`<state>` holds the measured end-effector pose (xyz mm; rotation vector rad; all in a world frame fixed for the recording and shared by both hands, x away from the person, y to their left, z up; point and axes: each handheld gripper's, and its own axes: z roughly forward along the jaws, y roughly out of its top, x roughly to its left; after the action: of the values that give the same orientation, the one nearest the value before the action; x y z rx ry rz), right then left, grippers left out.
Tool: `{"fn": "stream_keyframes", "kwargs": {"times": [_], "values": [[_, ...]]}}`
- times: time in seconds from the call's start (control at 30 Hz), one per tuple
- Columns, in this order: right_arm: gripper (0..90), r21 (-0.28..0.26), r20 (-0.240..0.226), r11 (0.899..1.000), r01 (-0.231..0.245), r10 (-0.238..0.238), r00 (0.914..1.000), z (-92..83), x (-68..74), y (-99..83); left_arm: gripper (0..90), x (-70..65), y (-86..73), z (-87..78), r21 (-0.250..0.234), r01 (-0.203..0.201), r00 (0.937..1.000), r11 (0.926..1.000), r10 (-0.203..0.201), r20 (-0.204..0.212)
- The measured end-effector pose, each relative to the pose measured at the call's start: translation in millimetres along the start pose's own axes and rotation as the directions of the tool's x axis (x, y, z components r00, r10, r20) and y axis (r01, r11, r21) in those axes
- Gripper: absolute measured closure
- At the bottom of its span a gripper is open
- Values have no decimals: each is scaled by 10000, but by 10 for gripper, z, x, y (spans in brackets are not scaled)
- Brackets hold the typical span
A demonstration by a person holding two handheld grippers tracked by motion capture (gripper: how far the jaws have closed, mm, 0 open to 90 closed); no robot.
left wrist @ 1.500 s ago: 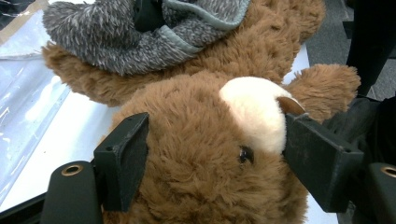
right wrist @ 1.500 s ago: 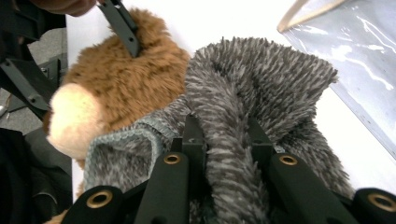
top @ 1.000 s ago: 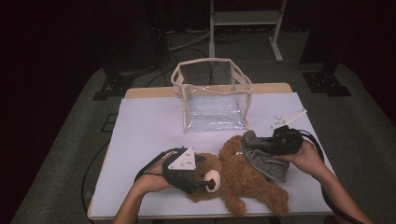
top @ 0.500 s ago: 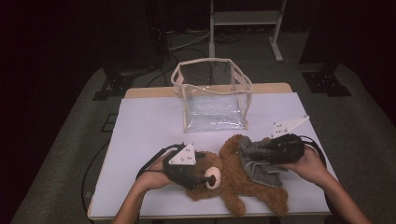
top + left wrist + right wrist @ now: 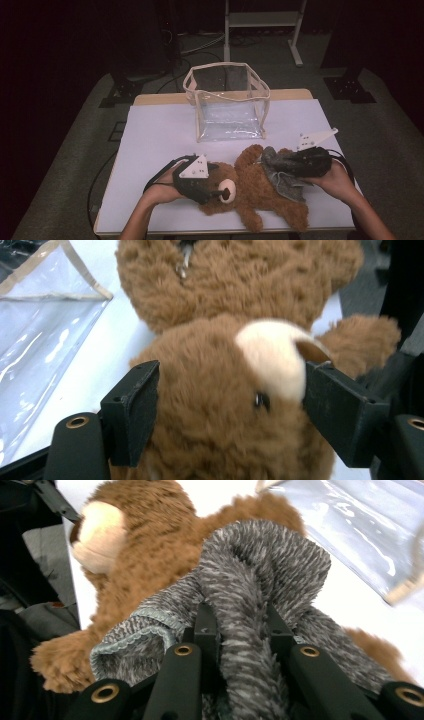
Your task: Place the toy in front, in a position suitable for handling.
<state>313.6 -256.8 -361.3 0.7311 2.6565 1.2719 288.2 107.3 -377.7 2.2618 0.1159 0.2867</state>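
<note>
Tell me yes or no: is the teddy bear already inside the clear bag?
No: the teddy bear lies on the white table in front of the clear bag, whose inside holds nothing.

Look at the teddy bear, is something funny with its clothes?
Yes. The grey fuzzy garment is bunched up in a lump over the teddy bear, not lying flat on it. The right gripper pinches a fold of it, while the left gripper squeezes the bear's head. The bear lies flat on the table.
</note>
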Motion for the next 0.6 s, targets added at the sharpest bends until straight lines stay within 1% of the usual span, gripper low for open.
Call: {"fn": "stream_keyframes", "kwargs": {"times": [0.03, 0.13, 0.2, 0.23, 0.27, 0.33, 0.4, 0.47, 0.6], "values": [[745, -13, 128, 10000, -79, 80, 9999, -20, -19, -39, 245, -4, -7, -12, 75, -14, 10000, 10000, 14, -82], [746, -145, 368, 9989, -439, 444, 9983, -79, -85, -164, 245, -21, -41, -46, 202, -28, 9999, 9998, 31, -144], [746, -267, 361, 9978, -613, 622, 9974, -109, -96, -212, 245, -27, -60, -53, 218, -44, 9999, 9998, 46, -121], [746, -369, 326, 9972, -650, 662, 9973, -121, -92, -231, 245, -30, -66, -44, 165, 31, 9999, 9999, -29, -129], [747, -426, 309, 9969, -662, 676, 9972, -134, -79, -240, 246, -25, -67, -34, 273, -9, 9999, 9996, 12, -131], [747, -542, 282, 9966, -613, 629, 9976, -151, -29, -231, 246, -17, -69, 4, 178, 106, 9999, 9998, -106, -35], [747, -574, 284, 9976, -381, 398, 9988, -155, 29, -201, 246, 18, -63, 18, 175, 135, 9999, 9998, -135, -17], [747, -644, 150, 9977, -225, 235, 9996, -146, 91, -157, 246, 44, -49, 37, 169, 203, 9998, 9997, -204, 7], [746, -691, -163, 9973, 262, -274, 9995, -72, 228, -34, 245, 85, 1, 78, 220, 201, 9998, 9996, -201, 16]]}}
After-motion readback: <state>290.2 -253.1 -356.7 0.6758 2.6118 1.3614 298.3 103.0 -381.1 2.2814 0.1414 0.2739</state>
